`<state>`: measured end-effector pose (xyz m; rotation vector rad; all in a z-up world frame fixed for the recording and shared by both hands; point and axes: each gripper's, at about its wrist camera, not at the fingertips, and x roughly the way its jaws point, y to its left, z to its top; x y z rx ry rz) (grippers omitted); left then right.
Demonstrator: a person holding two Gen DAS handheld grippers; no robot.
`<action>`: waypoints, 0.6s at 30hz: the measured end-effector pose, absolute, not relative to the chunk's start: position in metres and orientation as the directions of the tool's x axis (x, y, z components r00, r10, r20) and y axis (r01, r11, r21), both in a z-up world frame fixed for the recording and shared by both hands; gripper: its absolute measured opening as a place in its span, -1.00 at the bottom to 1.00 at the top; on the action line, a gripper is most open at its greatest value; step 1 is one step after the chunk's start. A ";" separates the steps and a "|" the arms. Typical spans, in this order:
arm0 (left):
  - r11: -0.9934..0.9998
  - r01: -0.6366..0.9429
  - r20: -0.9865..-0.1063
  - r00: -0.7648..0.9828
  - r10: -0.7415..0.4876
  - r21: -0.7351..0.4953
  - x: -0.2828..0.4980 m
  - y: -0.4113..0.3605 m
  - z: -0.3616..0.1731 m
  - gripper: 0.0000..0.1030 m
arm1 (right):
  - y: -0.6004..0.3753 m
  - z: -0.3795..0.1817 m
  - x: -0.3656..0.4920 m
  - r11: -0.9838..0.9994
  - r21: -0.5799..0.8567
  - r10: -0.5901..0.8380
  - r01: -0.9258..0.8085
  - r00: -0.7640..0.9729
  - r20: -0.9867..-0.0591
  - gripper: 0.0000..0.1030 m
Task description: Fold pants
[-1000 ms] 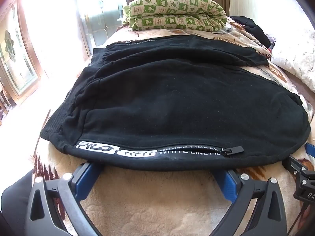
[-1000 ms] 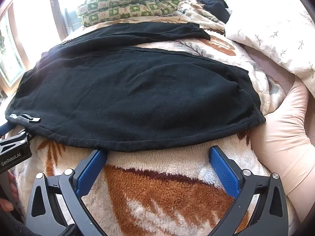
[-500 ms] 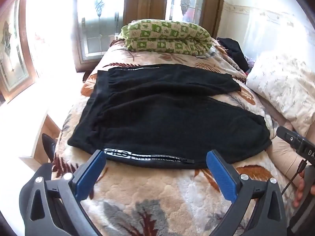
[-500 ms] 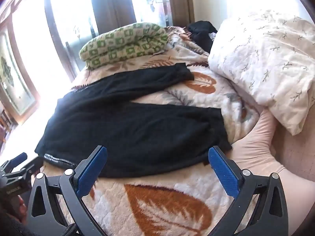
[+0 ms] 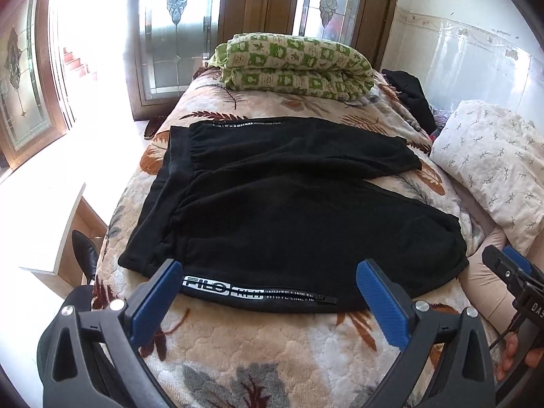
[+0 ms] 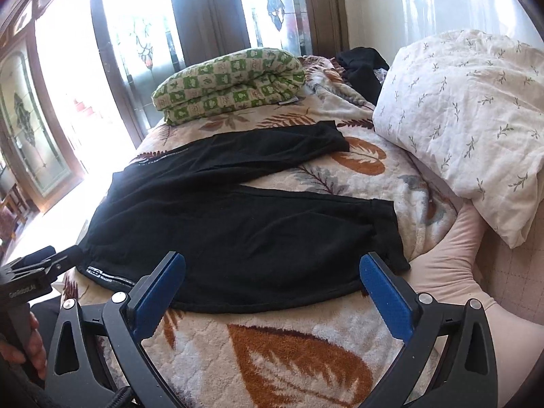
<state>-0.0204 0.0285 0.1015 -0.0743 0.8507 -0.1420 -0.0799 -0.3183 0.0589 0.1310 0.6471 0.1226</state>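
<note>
A bed fills both views, covered by a fleecy cream blanket printed with brown and grey leaves. Spread flat across the middle of it lie the black pants, legs apart in a V: waistband toward the window side, one leg running along the near edge, the other angled off toward the far end. A white lettered stripe with a zip runs along the near leg's edge, and a matching stripe shows on the far leg. Over by the wall, a white pillow with a small sprig print sits beside the leg cuffs, with a pale pink cushion tucked below it. At the far end of the bed rests a folded green-and-cream checked quilt, and a dark heap of clothing lies just beyond it near the wall. Now the tools: the left gripper hangs above the blanket at the near edge of the pants, blue pads spread wide, nothing between them. The right gripper is the same story, jaws wide apart and empty, poised above the near leg's hem, not touching the cloth. A person's fingers wrap the left handle at the frame edge.
</note>
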 end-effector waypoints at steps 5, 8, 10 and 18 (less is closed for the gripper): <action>0.988 0.096 -0.740 0.655 -0.155 -0.122 -0.017 0.025 0.099 1.00 | -0.320 0.059 -0.078 0.980 0.186 0.170 -0.071 0.782 -0.600 1.00; 0.986 0.106 -0.743 0.648 -0.167 -0.129 -0.014 0.021 0.098 1.00 | -0.319 0.057 -0.077 0.981 0.182 0.166 -0.067 0.778 -0.606 1.00; 0.985 0.108 -0.746 0.644 -0.170 -0.132 -0.013 0.019 0.099 1.00 | -0.318 0.056 -0.076 0.981 0.181 0.164 -0.065 0.774 -0.611 1.00; 0.985 0.108 -0.738 0.652 -0.174 -0.136 -0.014 0.023 0.105 1.00 | -0.316 0.056 -0.077 0.983 0.170 0.164 -0.074 0.771 -0.615 1.00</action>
